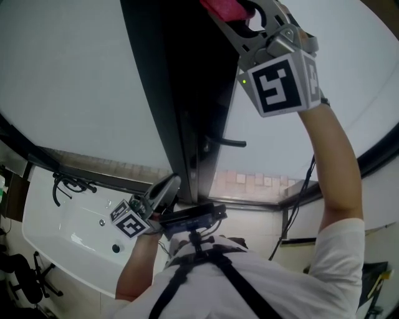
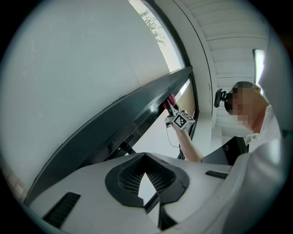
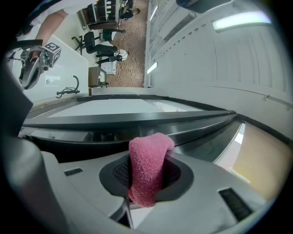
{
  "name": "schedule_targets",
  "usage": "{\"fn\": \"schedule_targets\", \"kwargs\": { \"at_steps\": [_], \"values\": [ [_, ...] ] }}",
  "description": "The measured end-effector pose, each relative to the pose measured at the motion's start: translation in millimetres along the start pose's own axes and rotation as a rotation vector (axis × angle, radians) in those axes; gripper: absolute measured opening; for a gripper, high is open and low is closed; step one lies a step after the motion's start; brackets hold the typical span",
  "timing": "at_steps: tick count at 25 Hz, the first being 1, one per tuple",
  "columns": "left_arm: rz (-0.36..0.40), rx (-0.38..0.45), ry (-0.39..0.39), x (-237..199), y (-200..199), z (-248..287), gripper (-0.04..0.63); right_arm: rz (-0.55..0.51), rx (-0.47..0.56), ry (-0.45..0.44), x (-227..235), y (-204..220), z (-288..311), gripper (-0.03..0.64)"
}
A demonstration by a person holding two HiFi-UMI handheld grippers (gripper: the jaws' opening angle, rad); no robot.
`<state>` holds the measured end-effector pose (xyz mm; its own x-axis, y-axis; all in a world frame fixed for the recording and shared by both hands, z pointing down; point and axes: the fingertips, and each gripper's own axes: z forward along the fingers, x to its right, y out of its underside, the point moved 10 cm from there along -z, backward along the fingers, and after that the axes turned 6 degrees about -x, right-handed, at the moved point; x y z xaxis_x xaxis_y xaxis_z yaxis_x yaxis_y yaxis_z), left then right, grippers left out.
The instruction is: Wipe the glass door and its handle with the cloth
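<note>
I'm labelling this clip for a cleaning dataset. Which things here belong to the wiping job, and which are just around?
Job: pink cloth, clamped in the right gripper; glass door; its dark handle.
Just around: white basin; black tap; office chairs; left gripper, shut and empty, held low.

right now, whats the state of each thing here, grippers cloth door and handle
right gripper: shut on the cloth, raised high
left gripper: shut, nothing between its jaws, held low
cloth: pinched in the jaws, up by the door's dark frame
glass door: open or closed, cannot tell
door handle: untouched, neither gripper on it
</note>
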<state>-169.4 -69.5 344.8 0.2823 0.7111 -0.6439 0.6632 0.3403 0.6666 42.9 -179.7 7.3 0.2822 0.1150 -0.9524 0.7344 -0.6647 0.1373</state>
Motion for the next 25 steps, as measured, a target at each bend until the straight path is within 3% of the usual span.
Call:
{"fn": "schedule_targets", "kwargs": {
  "at_steps": [13,25],
  "values": [
    [-0.005,-0.017,-0.001,15,11,4,-0.008,-0.006,0.046,-0.041,-23,1,-19,0.084],
    [0.003,-0.02,-0.002,18,13,6,-0.008,-0.024,-0.018,-0.065,-38,10,-26,0.084]
  ]
}}
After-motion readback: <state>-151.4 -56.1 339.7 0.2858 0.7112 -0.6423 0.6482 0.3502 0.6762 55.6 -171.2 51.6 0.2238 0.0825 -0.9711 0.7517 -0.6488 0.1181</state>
